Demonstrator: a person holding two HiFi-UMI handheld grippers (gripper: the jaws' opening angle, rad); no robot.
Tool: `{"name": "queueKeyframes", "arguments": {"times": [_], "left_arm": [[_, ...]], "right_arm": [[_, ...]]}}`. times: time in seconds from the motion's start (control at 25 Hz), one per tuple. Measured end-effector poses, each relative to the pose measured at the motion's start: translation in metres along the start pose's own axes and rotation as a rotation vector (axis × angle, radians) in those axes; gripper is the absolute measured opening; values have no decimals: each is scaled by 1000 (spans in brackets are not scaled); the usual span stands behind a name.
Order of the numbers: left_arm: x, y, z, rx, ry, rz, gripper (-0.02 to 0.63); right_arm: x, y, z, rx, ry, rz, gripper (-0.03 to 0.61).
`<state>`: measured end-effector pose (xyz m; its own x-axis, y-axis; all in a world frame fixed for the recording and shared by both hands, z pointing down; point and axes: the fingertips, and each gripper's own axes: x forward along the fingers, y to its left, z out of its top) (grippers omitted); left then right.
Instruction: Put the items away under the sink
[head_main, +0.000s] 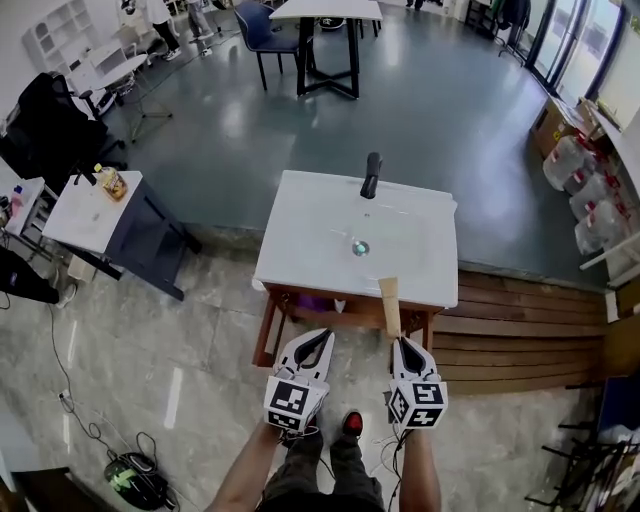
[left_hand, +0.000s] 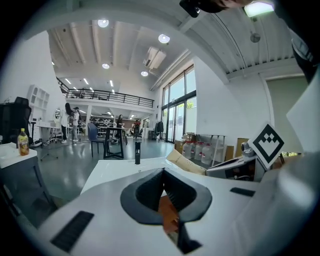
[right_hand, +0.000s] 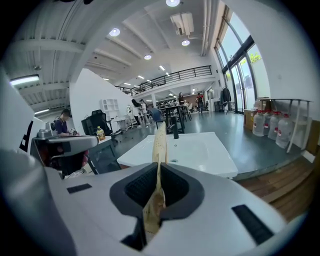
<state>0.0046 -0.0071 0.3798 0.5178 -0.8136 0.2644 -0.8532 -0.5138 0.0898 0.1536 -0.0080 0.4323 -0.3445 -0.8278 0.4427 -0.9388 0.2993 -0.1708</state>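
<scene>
Pinching the flat tan packet by its near end, my right gripper points it at the sink; it could buckle or slip against the wooden frame below. My left gripper has its fingers pressed together, empty

Grey glossy floor, tall windows, ceiling spotlights.
</scene>
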Motion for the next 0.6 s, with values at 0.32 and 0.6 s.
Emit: {"name": "queueKeyframes", "arguments": {"times": [0.32,0.6], "left_arm": [[6,-2,-54,-26,51,53,6],[18,5,-104,-46,89,72,6]], "right_arm": [[16,-10,-49,-10,61,56,41],[41,-17,-103,-1,114,76,41]]}}
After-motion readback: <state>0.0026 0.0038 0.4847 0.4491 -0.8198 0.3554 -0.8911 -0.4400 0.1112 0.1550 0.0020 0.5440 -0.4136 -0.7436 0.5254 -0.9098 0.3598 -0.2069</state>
